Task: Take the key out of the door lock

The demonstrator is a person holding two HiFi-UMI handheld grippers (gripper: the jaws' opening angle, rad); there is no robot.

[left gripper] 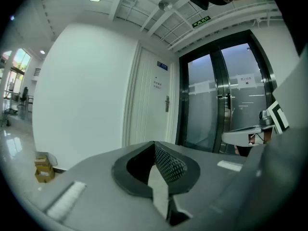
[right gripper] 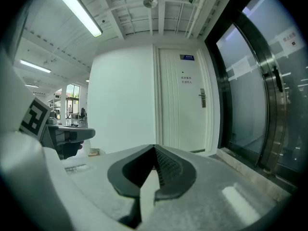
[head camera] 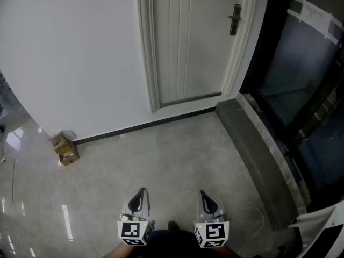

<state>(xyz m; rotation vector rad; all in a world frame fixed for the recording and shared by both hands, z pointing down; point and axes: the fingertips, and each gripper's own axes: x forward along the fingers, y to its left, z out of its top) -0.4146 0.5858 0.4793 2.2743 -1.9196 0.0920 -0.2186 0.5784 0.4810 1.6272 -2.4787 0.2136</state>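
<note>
Left gripper (head camera: 141,191), right gripper (head camera: 203,194) closed, empty, idle near body: door lock (head camera: 235,19) (key not discernible) far off.

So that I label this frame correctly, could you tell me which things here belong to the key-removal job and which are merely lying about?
Job: white door; its handle and lock, key too small to see; left gripper, right gripper, both shut.
Lying about: cardboard box by the wall; glass doors; stone ledge.
</note>
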